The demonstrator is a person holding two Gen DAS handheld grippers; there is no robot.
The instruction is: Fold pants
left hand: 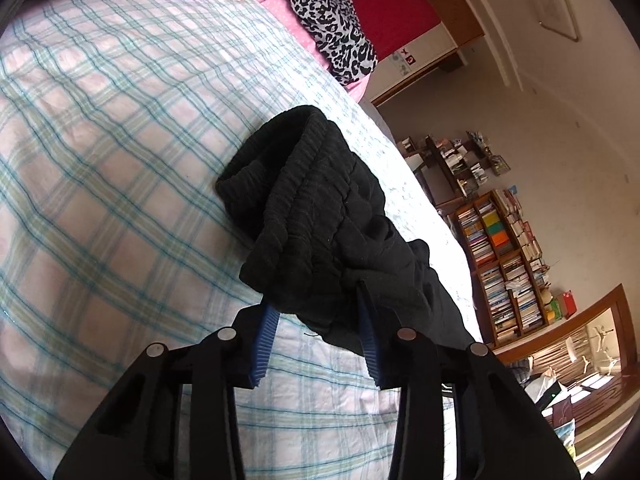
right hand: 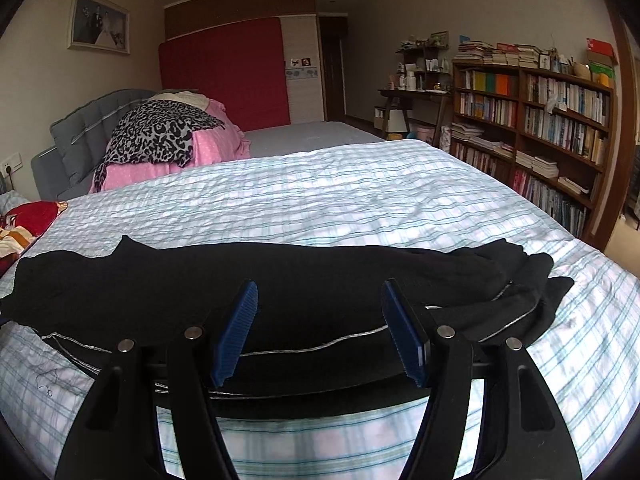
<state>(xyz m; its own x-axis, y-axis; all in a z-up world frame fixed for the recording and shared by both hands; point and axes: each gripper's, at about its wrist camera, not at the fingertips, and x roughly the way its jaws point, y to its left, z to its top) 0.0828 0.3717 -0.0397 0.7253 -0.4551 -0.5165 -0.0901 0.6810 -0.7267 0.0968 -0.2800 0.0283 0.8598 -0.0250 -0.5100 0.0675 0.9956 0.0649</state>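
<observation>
**Left wrist view: waistband end of the pants between the fingers**

Left wrist camera first: my left gripper (left hand: pixel 316 308) has its two blue-padded fingers (left hand: pixel 264 344) partly drawn in around the bunched end of the black pants (left hand: pixel 316 208). The cloth hangs over both fingertips and hides them, so I cannot tell whether the pads actually press on it. The ribbed elastic waistband is the part I see beyond the tips, humped up and curling over itself, resting on the checked bedsheet (left hand: pixel 120 140). Past the pants, toward the head of the bed, a leopard-print cloth (left hand: pixel 320 12) lies on pink bedding. Off the bed's edge, beyond the pants, a bookshelf (left hand: pixel 504 256) stands against the wall.

From the right wrist camera, my right gripper (right hand: pixel 318 312) hangs spread wide above the pants (right hand: pixel 280 276), nothing between its blue pads (right hand: pixel 236 332). The pants lie stretched lengthwise across the sheet (right hand: pixel 340 184) right under the fingers, a thin pale stripe running along the near edge, and one end rumpled into folds toward the bookshelf (right hand: pixel 540 120) side. Behind the pants the sheet runs on to a red panel (right hand: pixel 224 72) on the far wall, with a framed picture (right hand: pixel 100 22) hung to its left.
</observation>
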